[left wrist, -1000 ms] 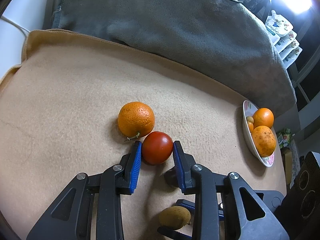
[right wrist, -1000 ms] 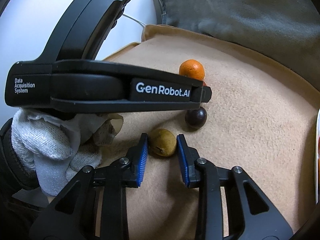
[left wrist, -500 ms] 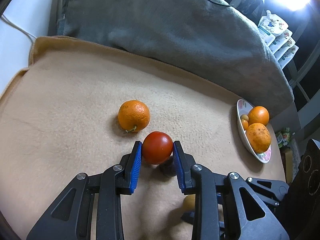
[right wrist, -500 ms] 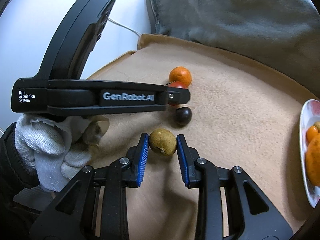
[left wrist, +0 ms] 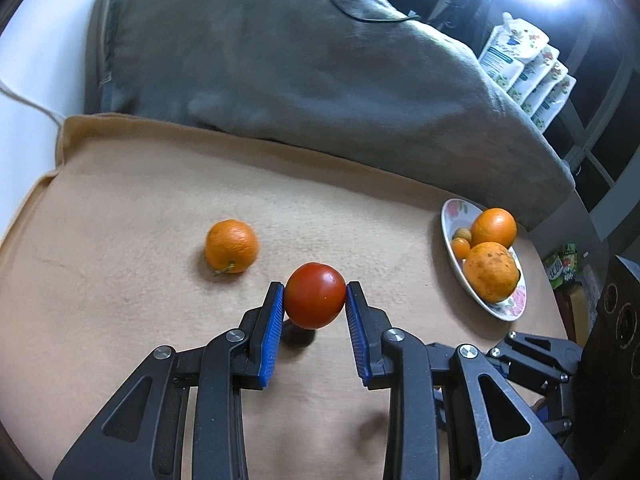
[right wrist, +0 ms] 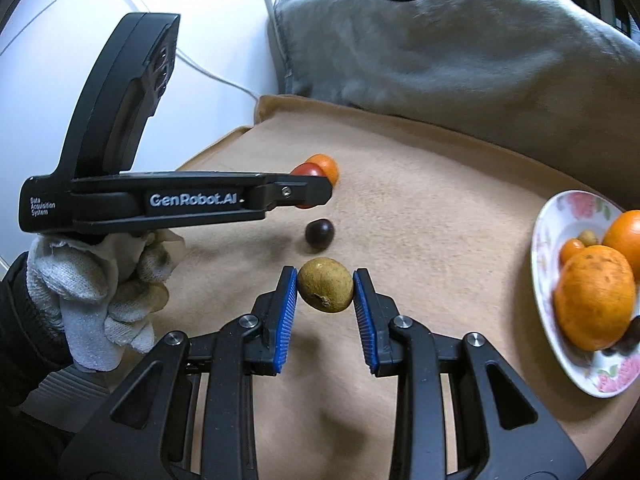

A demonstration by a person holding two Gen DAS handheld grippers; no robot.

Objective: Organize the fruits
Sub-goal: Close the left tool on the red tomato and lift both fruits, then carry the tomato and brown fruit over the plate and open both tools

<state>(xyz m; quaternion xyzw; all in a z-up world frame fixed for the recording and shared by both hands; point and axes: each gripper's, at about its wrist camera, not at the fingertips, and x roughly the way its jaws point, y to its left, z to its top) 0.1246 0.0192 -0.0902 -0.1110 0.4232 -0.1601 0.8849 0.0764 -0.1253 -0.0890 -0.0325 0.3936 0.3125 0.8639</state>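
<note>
My left gripper (left wrist: pixel 315 304) is shut on a red tomato (left wrist: pixel 315 295) and holds it above the tan cloth. A loose orange (left wrist: pixel 231 245) lies on the cloth to its left. My right gripper (right wrist: pixel 325 292) is shut on a brownish-green kiwi (right wrist: pixel 325 290), lifted off the cloth. A small dark fruit (right wrist: pixel 319 233) lies on the cloth just beyond the kiwi. A floral plate (left wrist: pixel 449 220) at the right holds two oranges and small fruits; it also shows in the right wrist view (right wrist: pixel 541 240). The left gripper with the tomato shows in the right wrist view (right wrist: pixel 308 189).
A grey blanket (left wrist: pixel 304 64) is heaped behind the tan cloth (left wrist: pixel 120 320). A white cable (right wrist: pixel 224 76) runs on the white surface at the left. Pouches (left wrist: pixel 528 72) stand at the far right. A dark box (left wrist: pixel 616 320) sits by the cloth's right edge.
Both grippers have risen with their fruits, and the tomato and kiwi have left the cloth. The plate has come further into the right wrist view.
</note>
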